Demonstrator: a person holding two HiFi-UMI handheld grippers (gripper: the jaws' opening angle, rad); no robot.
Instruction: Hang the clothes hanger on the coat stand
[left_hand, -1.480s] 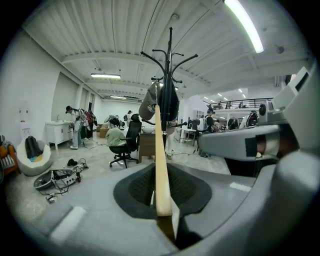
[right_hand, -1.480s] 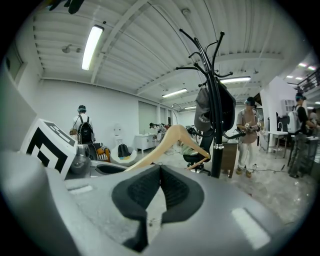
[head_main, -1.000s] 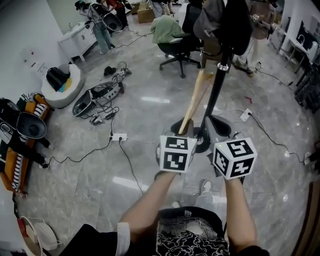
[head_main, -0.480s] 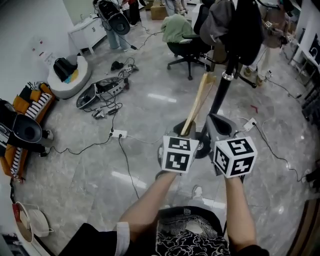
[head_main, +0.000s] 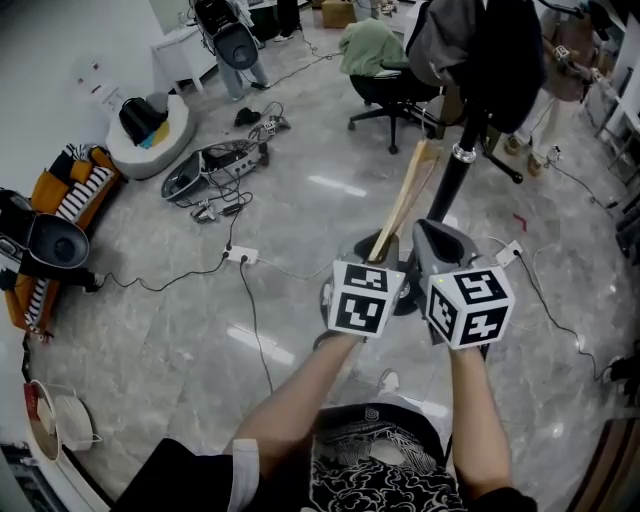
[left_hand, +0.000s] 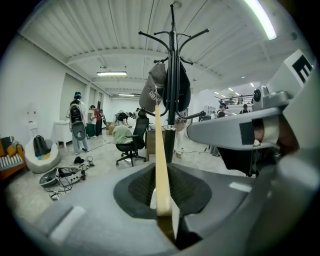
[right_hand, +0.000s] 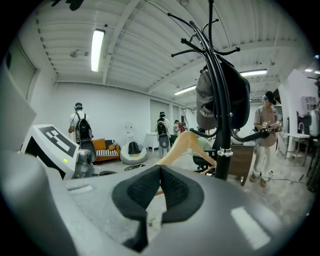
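A pale wooden clothes hanger (head_main: 404, 198) (left_hand: 160, 165) sticks up and away from my left gripper (head_main: 376, 256) (left_hand: 162, 212), which is shut on its lower end. Just beyond it rises the black coat stand (head_main: 453, 187) (left_hand: 171, 85) (right_hand: 221, 120), with dark and grey garments (head_main: 478, 45) (right_hand: 222, 100) draped over its upper hooks. My right gripper (head_main: 436, 243) (right_hand: 160, 172) is beside the left one, shut with nothing between its jaws. In the right gripper view the hanger (right_hand: 182, 143) shows behind the jaws, left of the stand's pole.
The stand's round base (head_main: 402, 292) sits on the marble floor in front of the person's feet. Cables and a power strip (head_main: 240, 255) lie to the left, with gear (head_main: 205, 170) and a white beanbag (head_main: 150, 135). An office chair (head_main: 392, 75) stands beyond; people (left_hand: 77, 122) (right_hand: 267, 135) stand around.
The head view has moved nearer to the coat stand, which now looms larger. Both grippers shifted slightly right with the hanger still held in the left one.
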